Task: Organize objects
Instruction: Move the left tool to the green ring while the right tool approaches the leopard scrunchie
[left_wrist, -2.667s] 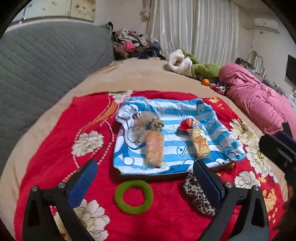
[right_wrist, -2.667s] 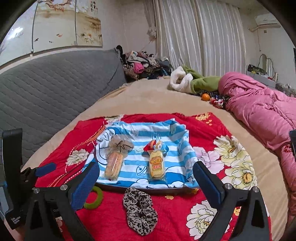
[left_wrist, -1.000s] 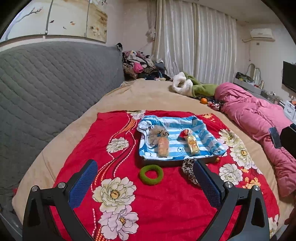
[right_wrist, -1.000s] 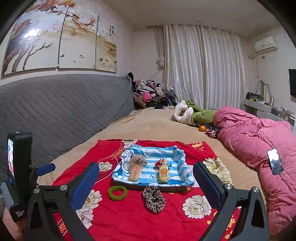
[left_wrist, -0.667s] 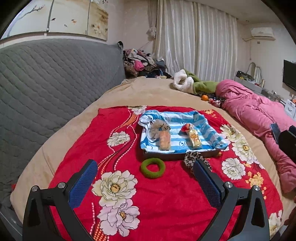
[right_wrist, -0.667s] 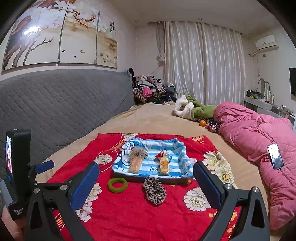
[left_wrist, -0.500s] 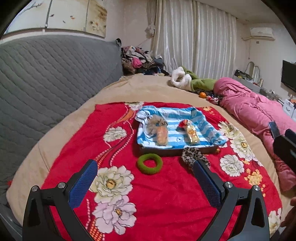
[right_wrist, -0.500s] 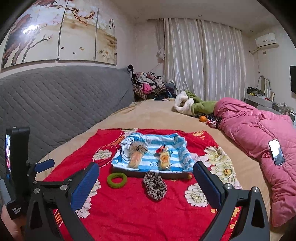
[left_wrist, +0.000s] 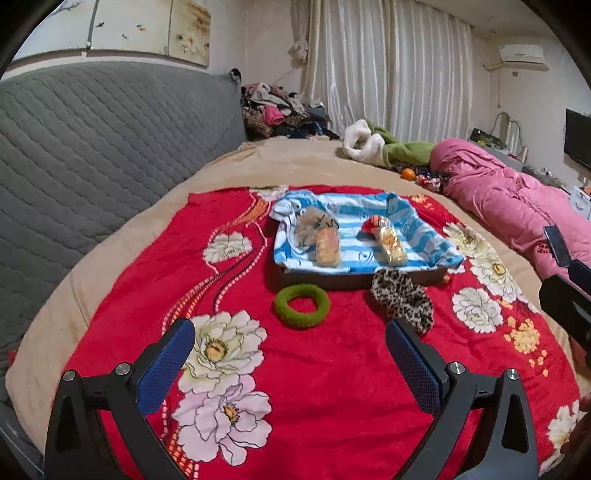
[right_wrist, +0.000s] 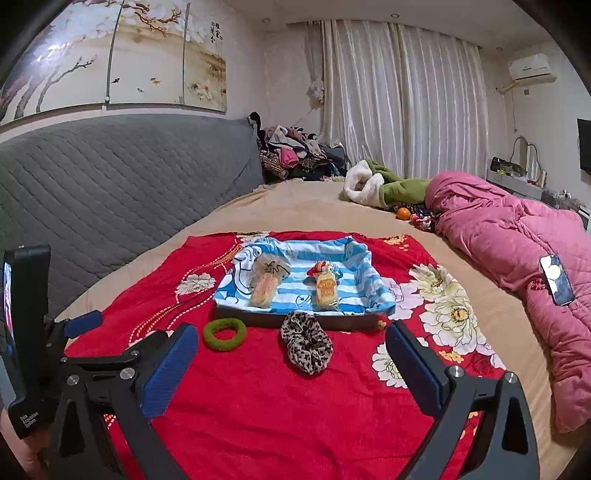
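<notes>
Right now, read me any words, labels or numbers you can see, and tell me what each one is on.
"Data Acquisition System", as far as the small white print reads: on the black handle of the left gripper, seen from the right wrist.
Calligraphy on the wall painting: too small to read.
Print on the snack packet in the tray: blurred, unreadable.

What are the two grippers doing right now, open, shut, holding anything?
Left gripper: open, empty, above the red floral blanket.
Right gripper: open, empty, short of the leopard-print fabric scrunchie.
</notes>
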